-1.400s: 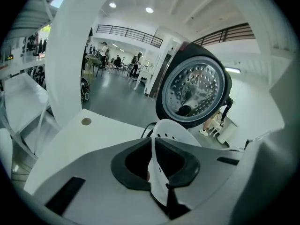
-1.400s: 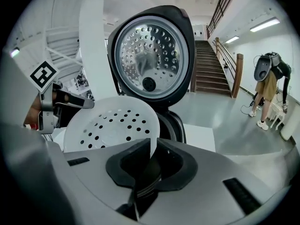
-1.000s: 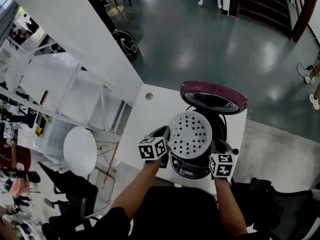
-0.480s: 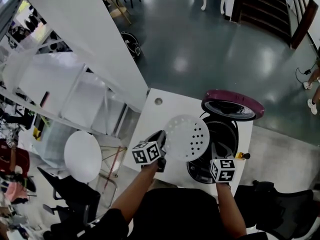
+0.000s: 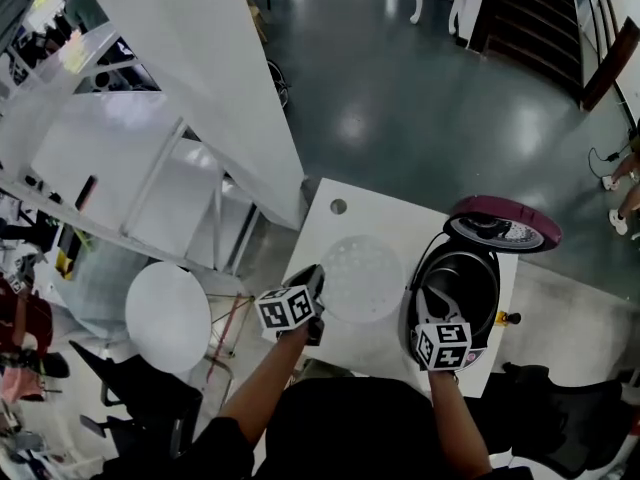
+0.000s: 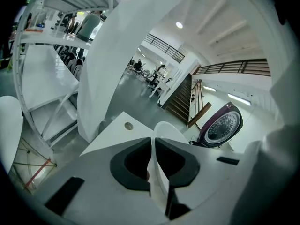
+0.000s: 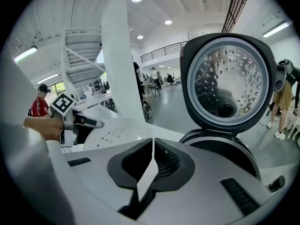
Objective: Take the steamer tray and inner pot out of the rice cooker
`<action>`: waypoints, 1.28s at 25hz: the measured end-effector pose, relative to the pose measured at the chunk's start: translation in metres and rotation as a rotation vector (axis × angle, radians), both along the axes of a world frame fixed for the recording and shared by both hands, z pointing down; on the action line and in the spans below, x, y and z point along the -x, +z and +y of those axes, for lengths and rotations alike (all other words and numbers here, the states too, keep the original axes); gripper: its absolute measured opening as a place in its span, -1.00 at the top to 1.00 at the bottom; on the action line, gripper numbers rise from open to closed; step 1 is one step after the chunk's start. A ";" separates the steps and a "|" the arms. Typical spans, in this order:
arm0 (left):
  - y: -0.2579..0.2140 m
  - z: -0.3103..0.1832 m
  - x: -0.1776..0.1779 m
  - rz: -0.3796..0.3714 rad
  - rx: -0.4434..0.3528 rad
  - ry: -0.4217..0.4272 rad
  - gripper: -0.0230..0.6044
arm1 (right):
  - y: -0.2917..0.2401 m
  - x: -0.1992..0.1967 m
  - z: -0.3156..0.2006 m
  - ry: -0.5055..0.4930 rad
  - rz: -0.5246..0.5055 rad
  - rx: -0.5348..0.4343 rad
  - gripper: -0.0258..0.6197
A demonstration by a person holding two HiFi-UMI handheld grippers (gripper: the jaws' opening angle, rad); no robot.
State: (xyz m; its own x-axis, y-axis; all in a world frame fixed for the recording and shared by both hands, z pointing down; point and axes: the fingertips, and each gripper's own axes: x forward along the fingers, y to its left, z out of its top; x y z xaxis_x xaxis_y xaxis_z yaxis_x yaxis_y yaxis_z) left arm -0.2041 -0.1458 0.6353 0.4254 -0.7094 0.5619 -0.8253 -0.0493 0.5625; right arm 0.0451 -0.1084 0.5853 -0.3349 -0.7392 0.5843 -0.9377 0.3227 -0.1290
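The white perforated steamer tray [image 5: 362, 278] hangs over the white table [image 5: 330, 230], left of the open rice cooker [image 5: 455, 313]. My left gripper [image 5: 318, 280] is shut on the tray's near rim, which shows edge-on between its jaws [image 6: 158, 182]. The grey inner pot [image 5: 464, 268] sits inside the cooker, below the raised purple lid [image 5: 500, 226]. My right gripper [image 5: 430, 313] hovers at the cooker's front rim, shut with nothing held. From the right gripper view the tray [image 7: 117, 132] and the left gripper [image 7: 86, 122] lie to the left, and the lid [image 7: 229, 78] stands ahead.
The table has a small round hole [image 5: 338, 207] near its far left corner, and its edges run close around the cooker. A round white stool [image 5: 168, 316] and white stair framing [image 5: 150, 168] stand to the left. A person's feet [image 5: 630, 183] show far right.
The tray has come away from above the cooker and moved left over the table, carried by my left gripper. The pot's inside now shows. My right gripper has stayed by the cooker.
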 end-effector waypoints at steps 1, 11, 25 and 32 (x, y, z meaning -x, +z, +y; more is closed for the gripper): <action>0.005 0.001 0.006 -0.005 0.002 0.008 0.85 | 0.001 0.010 0.000 -0.009 -0.001 -0.004 0.89; 0.073 0.003 0.036 0.027 -0.003 0.040 0.85 | 0.020 0.093 0.009 -0.086 0.012 0.026 0.89; 0.182 0.016 0.047 -0.020 0.173 0.028 0.84 | 0.024 0.088 0.027 -0.053 0.054 0.074 0.89; 0.205 0.017 0.054 -0.128 0.206 0.050 0.83 | 0.025 0.070 0.040 0.002 0.050 0.077 0.89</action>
